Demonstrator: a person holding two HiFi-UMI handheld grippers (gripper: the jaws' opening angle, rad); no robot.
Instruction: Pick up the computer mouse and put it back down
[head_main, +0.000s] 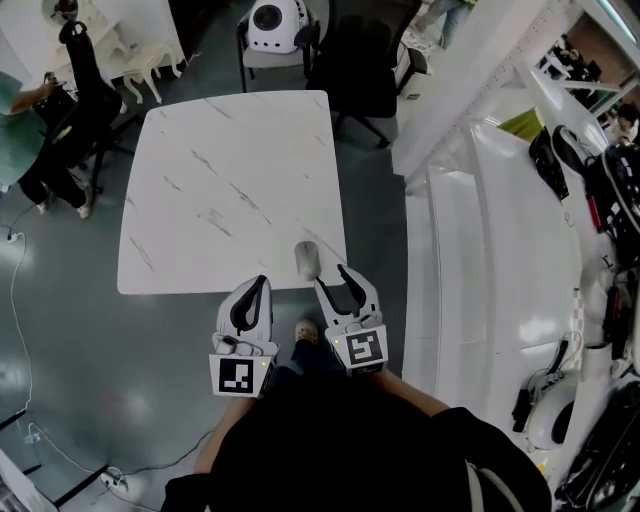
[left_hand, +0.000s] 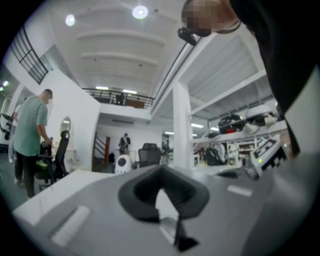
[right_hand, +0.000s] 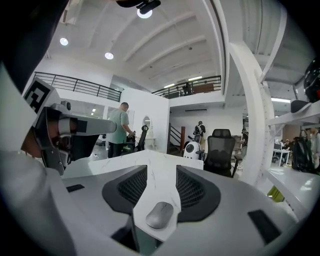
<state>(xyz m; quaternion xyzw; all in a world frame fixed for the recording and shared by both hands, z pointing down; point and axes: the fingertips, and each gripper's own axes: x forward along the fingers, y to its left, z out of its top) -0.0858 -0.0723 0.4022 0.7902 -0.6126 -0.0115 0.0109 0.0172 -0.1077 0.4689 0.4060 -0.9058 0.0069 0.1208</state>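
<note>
- since the small grey oval computer mouse (head_main: 307, 260) lies flat close to the near edge of the white marble-patterned square worktop (head_main: 220, 180), toward its right-hand corner, i come at it with my right fingers (right_hand: 197, 190) from my own side rather than reaching across.
- those right fingers stand moderately apart with nothing pressed between them. the right gripper view shows the mouse in the gap ahead, its long axis roughly along my line of approach, so the pads could close on its two long sides.
- they have not reached it. in the head view the tips sit about at the worktop's edge and the mouse lies just beyond them, untouched.
- i hold them tipped a little downward, i judge because the mouse is so low that the pads must get down near the worktop surface to catch its sides.
- my left fingers (left_hand: 145, 192) are closed tip to tip and empty, level, just beside the right ones and short of the worktop's edge. this looks like a one-handed job, so i take it they are simply kept out of the way.
- the pick-up is not yet begun, as i read it. what it calls for is easing forward until the pads flank the mouse, then closing gently.
- the rounded, smooth shell could slip out if gripped too high. since it lies so near the edge, a clumsy nudge might push it askew.
</note>
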